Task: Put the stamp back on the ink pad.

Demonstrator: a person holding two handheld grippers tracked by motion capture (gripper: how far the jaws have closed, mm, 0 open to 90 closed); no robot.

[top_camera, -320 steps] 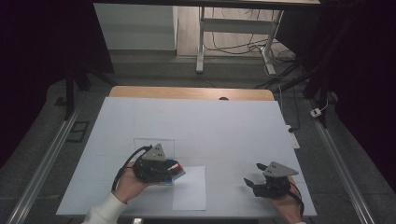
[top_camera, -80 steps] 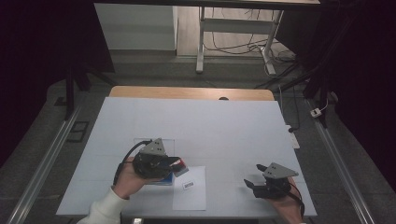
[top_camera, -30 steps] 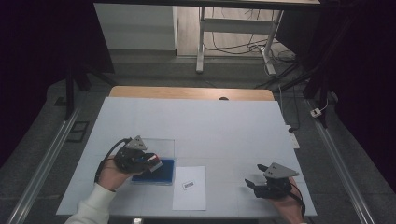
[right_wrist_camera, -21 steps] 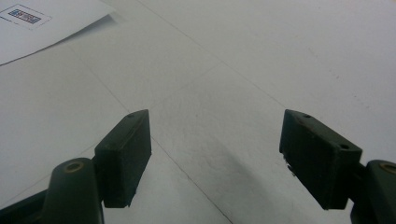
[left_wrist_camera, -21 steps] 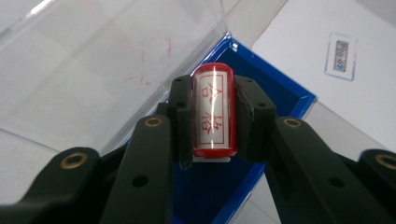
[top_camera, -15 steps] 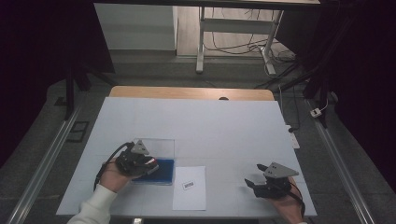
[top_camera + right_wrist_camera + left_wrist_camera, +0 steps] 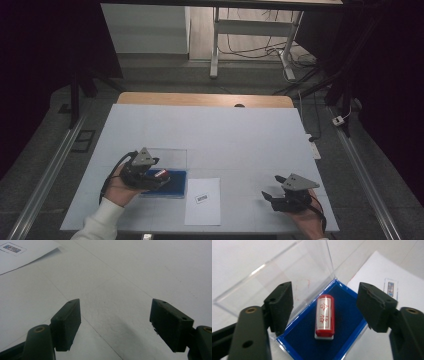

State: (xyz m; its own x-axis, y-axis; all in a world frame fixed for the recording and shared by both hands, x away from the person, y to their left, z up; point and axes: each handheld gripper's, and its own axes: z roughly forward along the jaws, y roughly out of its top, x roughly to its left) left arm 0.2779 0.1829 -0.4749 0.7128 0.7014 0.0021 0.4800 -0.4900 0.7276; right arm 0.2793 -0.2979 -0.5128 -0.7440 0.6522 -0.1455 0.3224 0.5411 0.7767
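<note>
Our left gripper has just opened its jaws, dropping the small red plastic stamp onto the blue ink pad. It looks put back. Our right gripper waits, jaws apart.

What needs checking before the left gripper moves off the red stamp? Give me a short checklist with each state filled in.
1. Left gripper open: ok; its jaws have just been opening and stand wide on either side of the red stamp, pads not touching it.
2. Stamp set down: ok; it lies on its side on the blue pad of the case.
3. Case lid open: ok; the clear lid is tipped back behind the pad.
4. Paper sheet marked: ok; a small printed mark shows on it.
5. Right gripper out of the way: ok; it is open over bare table, apart from the sheet.
6. Stamp face clean: cannot tell.
</note>
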